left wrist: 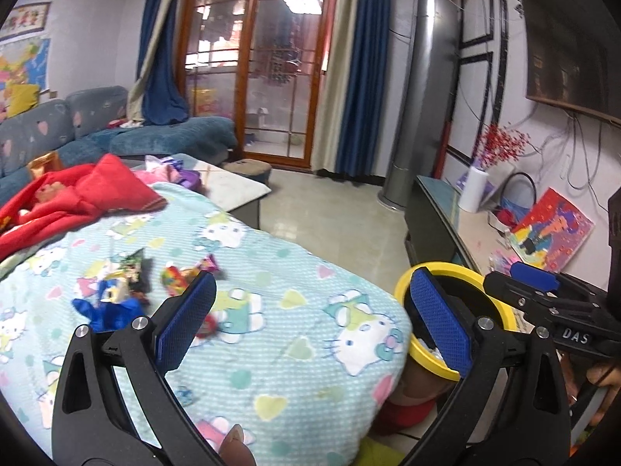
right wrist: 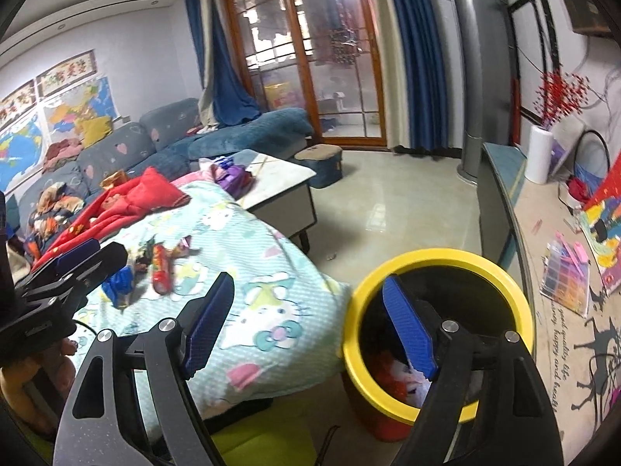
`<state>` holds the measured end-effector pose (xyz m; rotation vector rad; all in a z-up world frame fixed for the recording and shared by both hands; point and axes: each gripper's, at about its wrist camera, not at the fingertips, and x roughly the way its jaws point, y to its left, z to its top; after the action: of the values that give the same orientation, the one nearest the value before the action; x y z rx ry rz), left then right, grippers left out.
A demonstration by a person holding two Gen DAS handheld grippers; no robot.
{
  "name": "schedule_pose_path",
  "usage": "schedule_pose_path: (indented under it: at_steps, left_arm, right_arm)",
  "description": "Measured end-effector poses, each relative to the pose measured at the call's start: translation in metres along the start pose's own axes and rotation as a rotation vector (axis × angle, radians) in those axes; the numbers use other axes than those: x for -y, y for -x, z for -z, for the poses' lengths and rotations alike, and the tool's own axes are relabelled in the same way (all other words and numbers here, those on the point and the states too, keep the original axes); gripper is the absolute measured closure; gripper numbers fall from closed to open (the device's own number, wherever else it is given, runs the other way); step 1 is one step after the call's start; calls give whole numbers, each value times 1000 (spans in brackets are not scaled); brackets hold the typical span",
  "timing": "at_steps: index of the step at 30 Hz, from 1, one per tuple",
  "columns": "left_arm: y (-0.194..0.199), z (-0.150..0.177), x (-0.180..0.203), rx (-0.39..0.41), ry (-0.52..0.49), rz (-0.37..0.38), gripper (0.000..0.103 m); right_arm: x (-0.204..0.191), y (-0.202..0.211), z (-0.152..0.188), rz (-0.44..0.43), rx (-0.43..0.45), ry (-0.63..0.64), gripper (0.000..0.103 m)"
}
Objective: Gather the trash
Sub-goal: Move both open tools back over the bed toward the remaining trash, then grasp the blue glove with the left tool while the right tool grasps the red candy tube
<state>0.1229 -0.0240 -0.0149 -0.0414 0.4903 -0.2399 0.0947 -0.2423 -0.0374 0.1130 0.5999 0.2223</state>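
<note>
Several snack wrappers lie on the Hello Kitty blanket (left wrist: 295, 334): a blue one (left wrist: 106, 308), a dark one (left wrist: 132, 266), a colourful one (left wrist: 176, 279) and a small red one (left wrist: 209, 326). In the right wrist view they show as a red wrapper (right wrist: 161, 268) and a blue one (right wrist: 120, 285). A yellow-rimmed trash bin (right wrist: 438, 334) with trash inside stands beside the blanket's right edge; it also shows in the left wrist view (left wrist: 450, 272). My left gripper (left wrist: 314, 318) is open and empty above the blanket. My right gripper (right wrist: 306, 326) is open and empty, one finger over the bin.
A red cloth (left wrist: 77, 194) lies at the blanket's far end, with a low white table (right wrist: 279, 178) and a blue sofa (right wrist: 163, 136) behind. A TV cabinet (right wrist: 551, 256) with papers runs along the right. Tiled floor (right wrist: 388, 209) lies between.
</note>
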Motion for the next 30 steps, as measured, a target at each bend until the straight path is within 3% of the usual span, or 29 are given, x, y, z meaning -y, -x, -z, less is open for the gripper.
schedule_pose_path:
  at_steps: [20, 30]
  left_arm:
    - [26, 0, -117, 41, 182, -228, 11]
    - [19, 19, -171, -15, 279, -305, 11]
  right_arm:
    - [-104, -60, -30, -187, -36, 135, 24]
    - [-149, -113, -22, -245, -136, 189, 24]
